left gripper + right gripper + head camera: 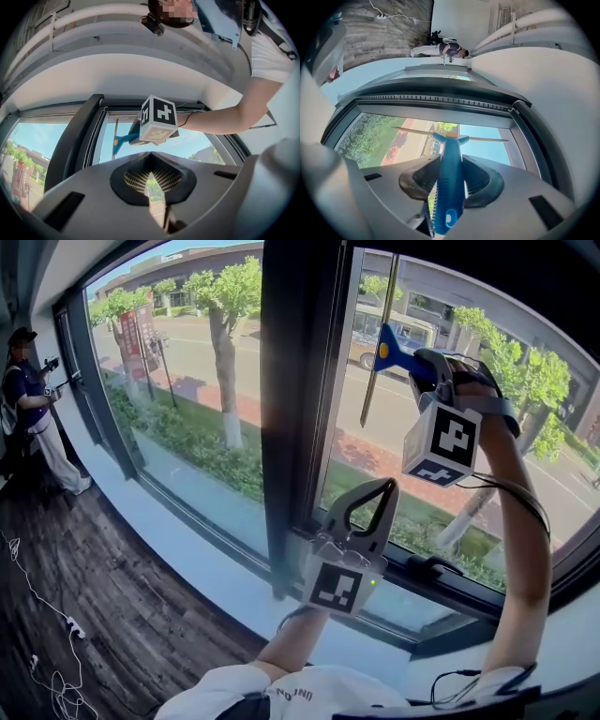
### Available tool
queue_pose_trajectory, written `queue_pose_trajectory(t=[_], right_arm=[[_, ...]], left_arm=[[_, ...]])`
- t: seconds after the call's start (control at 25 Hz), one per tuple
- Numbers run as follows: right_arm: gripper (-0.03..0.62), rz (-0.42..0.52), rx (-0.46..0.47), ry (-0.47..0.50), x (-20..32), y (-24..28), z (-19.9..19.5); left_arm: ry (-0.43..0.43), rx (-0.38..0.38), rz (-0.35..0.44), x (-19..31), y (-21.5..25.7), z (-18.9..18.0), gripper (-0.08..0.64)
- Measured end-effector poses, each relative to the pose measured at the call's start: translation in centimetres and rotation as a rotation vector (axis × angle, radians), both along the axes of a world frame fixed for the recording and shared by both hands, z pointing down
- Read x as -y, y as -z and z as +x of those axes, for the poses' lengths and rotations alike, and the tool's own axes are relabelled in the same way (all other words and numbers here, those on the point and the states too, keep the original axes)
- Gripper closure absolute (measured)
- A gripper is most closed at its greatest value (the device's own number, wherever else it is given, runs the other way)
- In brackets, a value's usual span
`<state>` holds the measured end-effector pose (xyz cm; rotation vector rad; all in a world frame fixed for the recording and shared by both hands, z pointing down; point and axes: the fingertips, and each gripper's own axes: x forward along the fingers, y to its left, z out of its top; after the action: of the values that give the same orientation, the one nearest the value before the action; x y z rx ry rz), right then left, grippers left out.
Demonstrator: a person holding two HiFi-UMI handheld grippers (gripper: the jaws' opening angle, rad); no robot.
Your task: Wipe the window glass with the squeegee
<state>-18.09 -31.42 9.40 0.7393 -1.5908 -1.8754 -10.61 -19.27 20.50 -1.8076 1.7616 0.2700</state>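
Right gripper (pixel 449 186) jaws clamp the blue handle of the squeegee (pixel 450 159). Its blade stands near upright, high on the rt pane of window glass (pixel 394 456), apparently touching, tho contact isn't clear. Left gripper (pixel 150 185) jaws sit pressed nearly together w/ nothing between, held lower, just right of the dark window frame (pixel 295 409). A 2nd person (pixel 28 399) stands far left on the wood floor (pixel 103 596).
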Motion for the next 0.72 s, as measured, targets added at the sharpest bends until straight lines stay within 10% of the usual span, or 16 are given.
queue_pose_trajectory(t=[0.72], right_arm=[[0.443, 0.011, 0.078, -0.108, 1.7, 0.9, 8.9]], left_arm=[[-0.09, -0.042, 0.019, 0.1, 0.2, 3.0, 0.561]])
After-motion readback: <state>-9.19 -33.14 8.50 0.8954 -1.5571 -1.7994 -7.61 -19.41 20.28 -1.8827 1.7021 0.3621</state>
